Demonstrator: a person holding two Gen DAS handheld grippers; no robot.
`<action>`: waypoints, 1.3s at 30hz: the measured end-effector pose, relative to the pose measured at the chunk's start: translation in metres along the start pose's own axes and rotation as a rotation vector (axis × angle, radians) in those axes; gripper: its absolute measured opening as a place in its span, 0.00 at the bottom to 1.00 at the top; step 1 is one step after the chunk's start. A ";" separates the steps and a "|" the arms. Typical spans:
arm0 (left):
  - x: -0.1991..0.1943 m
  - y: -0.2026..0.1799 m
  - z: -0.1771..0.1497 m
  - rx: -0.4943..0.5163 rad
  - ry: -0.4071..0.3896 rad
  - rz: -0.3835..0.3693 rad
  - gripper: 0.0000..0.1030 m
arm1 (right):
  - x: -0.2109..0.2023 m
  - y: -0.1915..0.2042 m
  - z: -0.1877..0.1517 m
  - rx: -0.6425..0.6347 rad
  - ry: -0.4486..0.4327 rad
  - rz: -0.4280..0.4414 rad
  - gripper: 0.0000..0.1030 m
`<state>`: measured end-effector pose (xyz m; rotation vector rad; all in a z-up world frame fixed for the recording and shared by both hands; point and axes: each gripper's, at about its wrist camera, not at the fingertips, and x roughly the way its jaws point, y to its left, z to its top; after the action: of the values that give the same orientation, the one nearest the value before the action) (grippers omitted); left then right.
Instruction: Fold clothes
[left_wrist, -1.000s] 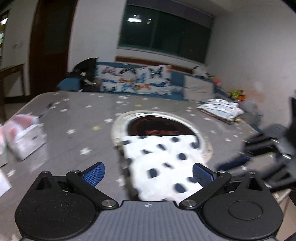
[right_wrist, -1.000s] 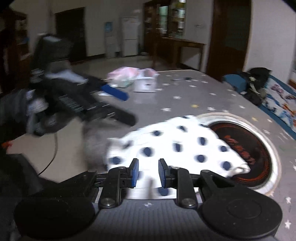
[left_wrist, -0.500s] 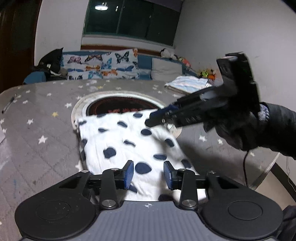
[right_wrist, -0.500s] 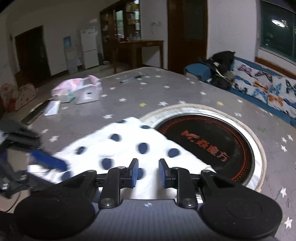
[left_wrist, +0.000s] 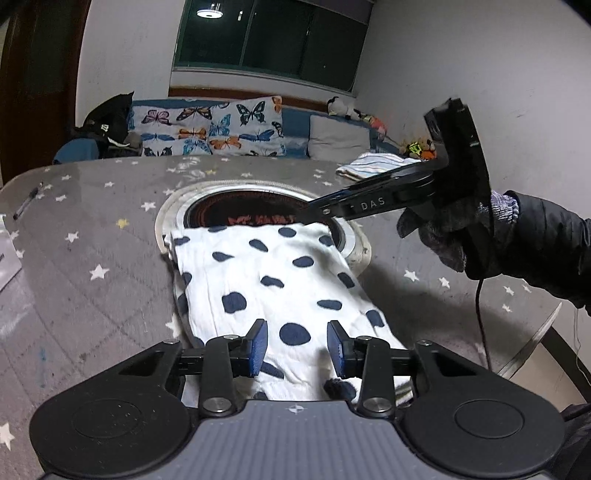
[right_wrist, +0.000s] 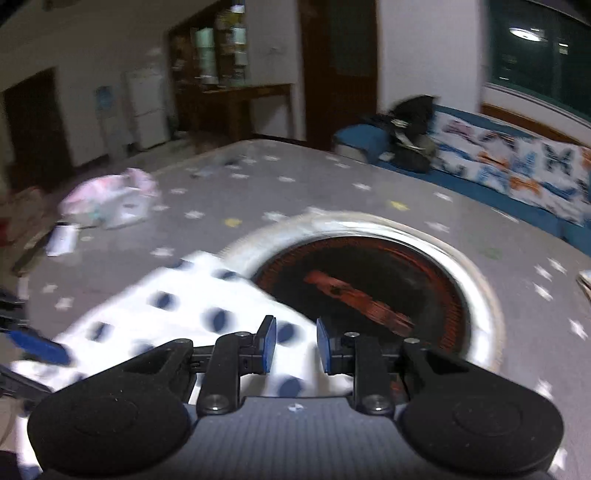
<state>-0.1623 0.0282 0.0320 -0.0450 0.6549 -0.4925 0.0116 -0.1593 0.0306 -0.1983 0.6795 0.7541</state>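
Down low, the left gripper (left_wrist: 296, 345) has its jaws narrowed around a raised fold at the near end of the white dotted cloth (left_wrist: 273, 277). The right gripper (right_wrist: 294, 346), also narrow, pinches the cloth's far corner. Between them the cloth lies folded on the starry desk (left_wrist: 92, 240), overlapping its round inset burner (left_wrist: 258, 210).

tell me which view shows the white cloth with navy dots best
The left wrist view: the white cloth with navy dots lies sharp, its whole length visible over the round recessed burner. The right wrist view shows it blurred and partly hidden.
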 end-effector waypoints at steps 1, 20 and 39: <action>0.000 0.000 0.000 -0.001 0.001 -0.001 0.37 | 0.002 0.006 0.003 -0.012 0.005 0.028 0.27; 0.005 0.021 -0.013 -0.065 0.037 -0.011 0.37 | 0.106 0.064 0.038 -0.183 0.144 0.121 0.28; 0.019 0.044 0.013 -0.110 -0.011 0.067 0.38 | 0.013 0.074 0.008 -0.209 0.121 0.180 0.30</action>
<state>-0.1229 0.0571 0.0230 -0.1287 0.6700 -0.3913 -0.0281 -0.0953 0.0339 -0.3792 0.7402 0.9929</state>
